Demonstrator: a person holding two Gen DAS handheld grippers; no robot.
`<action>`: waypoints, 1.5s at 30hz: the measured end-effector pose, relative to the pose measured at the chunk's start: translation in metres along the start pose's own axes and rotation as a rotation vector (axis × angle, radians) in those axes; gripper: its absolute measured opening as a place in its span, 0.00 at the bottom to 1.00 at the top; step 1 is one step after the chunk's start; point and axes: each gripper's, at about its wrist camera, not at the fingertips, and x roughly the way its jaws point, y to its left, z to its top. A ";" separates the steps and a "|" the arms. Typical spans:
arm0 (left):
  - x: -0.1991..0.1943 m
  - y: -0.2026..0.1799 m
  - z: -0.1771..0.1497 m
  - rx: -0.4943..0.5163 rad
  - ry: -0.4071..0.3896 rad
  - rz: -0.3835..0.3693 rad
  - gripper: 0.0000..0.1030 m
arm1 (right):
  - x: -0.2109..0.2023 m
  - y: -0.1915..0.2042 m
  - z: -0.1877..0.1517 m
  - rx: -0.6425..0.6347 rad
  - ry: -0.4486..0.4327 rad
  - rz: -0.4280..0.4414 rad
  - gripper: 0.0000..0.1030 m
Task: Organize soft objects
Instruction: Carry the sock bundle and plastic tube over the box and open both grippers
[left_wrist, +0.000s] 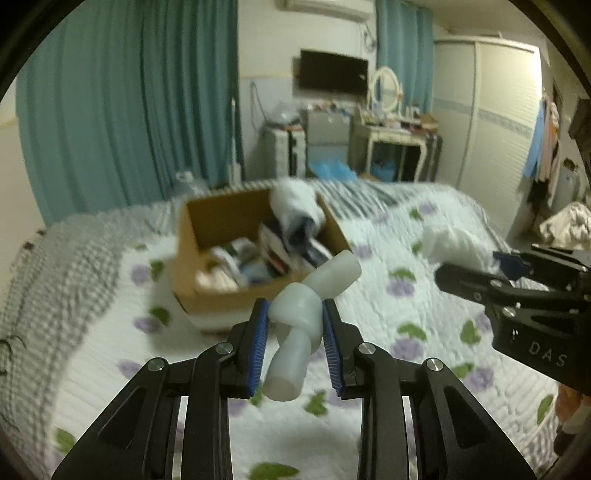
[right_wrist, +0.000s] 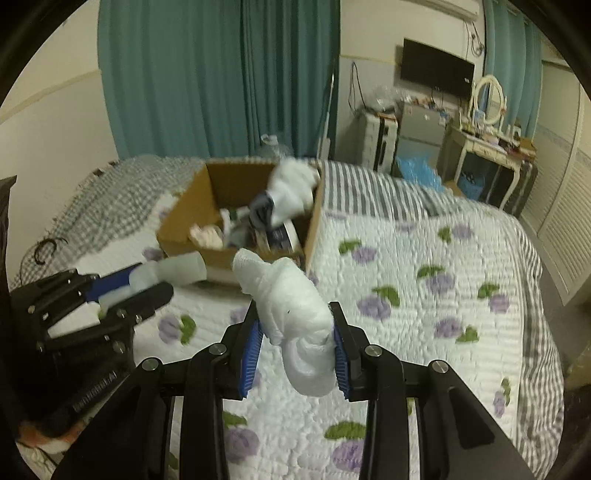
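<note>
Two light, squashy sock bundles pinched mid-air above the bed (right_wrist: 424, 266).
Left gripper (left_wrist: 295, 334) fingers clamped on a knotted sock (left_wrist: 295, 314); right gripper (right_wrist: 297, 345) fingers squeezing a rolled sock (right_wrist: 291, 306); box (left_wrist: 207, 221) ahead. Probably slip-free, gripped mid-bundle.

Teal curtains (left_wrist: 125, 110), wall TV (left_wrist: 332, 72), wardrobe (left_wrist: 487, 110)

A home bedroom: a bed (right_wrist: 424, 258) with a flowered quilt, teal curtains (left_wrist: 129, 110), a wardrobe (left_wrist: 491, 110), a dressing table with mirror (left_wrist: 386, 92), and a wall television (left_wrist: 332, 72).
</note>
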 end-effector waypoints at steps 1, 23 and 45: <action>-0.003 0.005 0.007 0.003 -0.015 0.014 0.27 | -0.002 0.002 0.006 -0.012 -0.010 -0.005 0.32; 0.120 0.081 0.067 0.006 -0.039 0.100 0.31 | 0.112 0.017 0.131 -0.080 -0.088 0.005 0.33; 0.116 0.140 0.089 -0.058 -0.141 0.193 0.84 | 0.179 0.041 0.163 -0.084 -0.061 0.114 0.33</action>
